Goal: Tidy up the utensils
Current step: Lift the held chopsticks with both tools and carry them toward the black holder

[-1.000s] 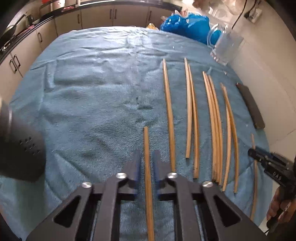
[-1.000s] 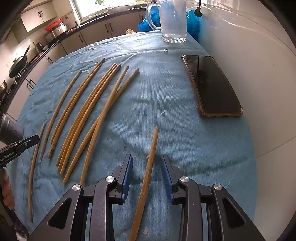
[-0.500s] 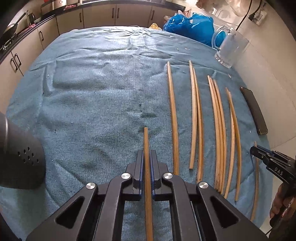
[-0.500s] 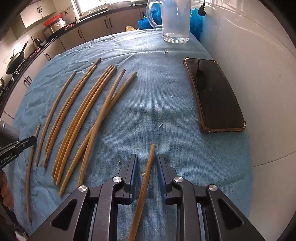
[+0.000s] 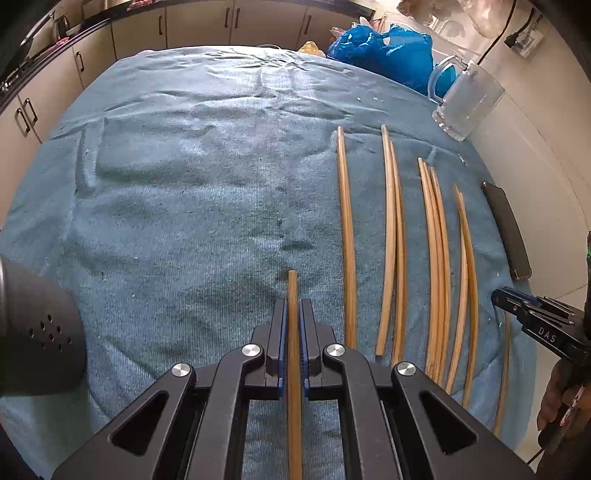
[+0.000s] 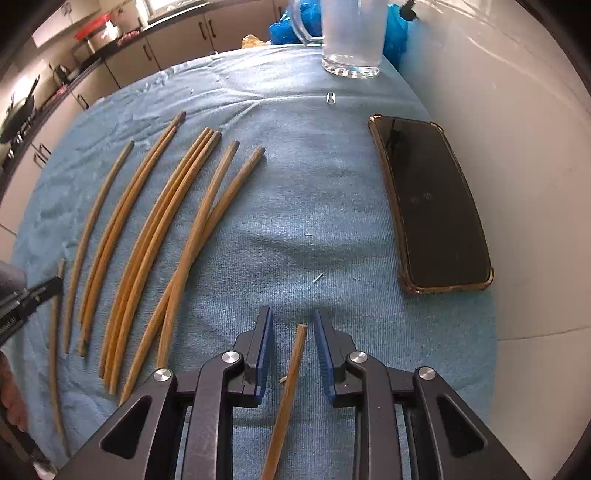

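Several wooden chopsticks (image 5: 391, 240) lie side by side in a row on the blue towel (image 5: 184, 184). My left gripper (image 5: 293, 302) is shut on one chopstick (image 5: 292, 288), whose tip pokes out past the pads. It stands left of the row. My right gripper (image 6: 293, 312) is open, and another chopstick (image 6: 291, 369) lies slanted between its jaws with a gap on both sides. The same row of chopsticks (image 6: 147, 240) lies to its left. Each gripper also shows at the edge of the other's view, the right gripper (image 5: 532, 314) and the left gripper (image 6: 29, 299).
A black phone (image 6: 432, 210) in a clear case lies on the towel by the white wall. A glass mug (image 6: 351, 37) and a blue plastic bag (image 5: 384, 51) are at the far end. Kitchen cabinets (image 5: 147, 33) run beyond the table.
My left jaws closed onto the chopstick that lay between them. My right jaws narrowed around their chopstick and the gripper drew back, so the stick's tip now sits just behind the fingertips.
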Demonstrator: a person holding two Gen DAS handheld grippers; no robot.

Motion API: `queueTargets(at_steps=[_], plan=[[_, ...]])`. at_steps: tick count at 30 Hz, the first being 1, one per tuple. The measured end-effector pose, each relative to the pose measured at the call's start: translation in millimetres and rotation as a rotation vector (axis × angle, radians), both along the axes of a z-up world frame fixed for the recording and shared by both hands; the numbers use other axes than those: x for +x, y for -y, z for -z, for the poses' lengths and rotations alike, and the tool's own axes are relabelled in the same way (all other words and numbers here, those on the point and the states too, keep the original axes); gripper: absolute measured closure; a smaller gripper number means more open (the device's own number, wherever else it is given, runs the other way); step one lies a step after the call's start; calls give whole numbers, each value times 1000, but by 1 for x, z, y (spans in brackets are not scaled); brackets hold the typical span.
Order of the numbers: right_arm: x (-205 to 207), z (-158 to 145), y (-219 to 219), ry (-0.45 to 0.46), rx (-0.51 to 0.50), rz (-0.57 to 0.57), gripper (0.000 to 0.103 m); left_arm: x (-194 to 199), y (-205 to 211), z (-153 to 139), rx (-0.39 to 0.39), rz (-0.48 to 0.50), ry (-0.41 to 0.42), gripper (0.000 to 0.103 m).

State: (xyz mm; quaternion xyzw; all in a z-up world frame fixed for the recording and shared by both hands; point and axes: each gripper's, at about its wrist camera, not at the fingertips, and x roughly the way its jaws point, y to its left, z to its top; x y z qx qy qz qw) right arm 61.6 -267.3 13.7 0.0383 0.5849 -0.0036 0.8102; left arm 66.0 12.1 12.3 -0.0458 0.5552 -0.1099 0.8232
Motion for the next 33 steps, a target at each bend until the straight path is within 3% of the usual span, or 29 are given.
queueTargets(at_steps=[2, 3, 9, 16, 22, 33], plan=[[1, 0, -3, 4, -11, -11, 85, -1, 1, 0, 13, 19, 9, 98], [0, 0, -3, 13, -22, -19, 96, -3, 1, -1, 13, 18, 14, 98], [-21, -9, -3, 87, 4, -10, 98, -39, -13, -29, -24, 0, 130, 98], [-70, -59, -12, 267, 22, -35, 98, -102, -29, -81, -73, 18, 314, 98], [-114, -102, -22, 389, 21, -64, 98, -145, -49, -108, -165, 10, 402, 98], [-160, -153, -68, 516, 25, -141, 98, -207, -84, -151, -236, -2, 548, 98]])
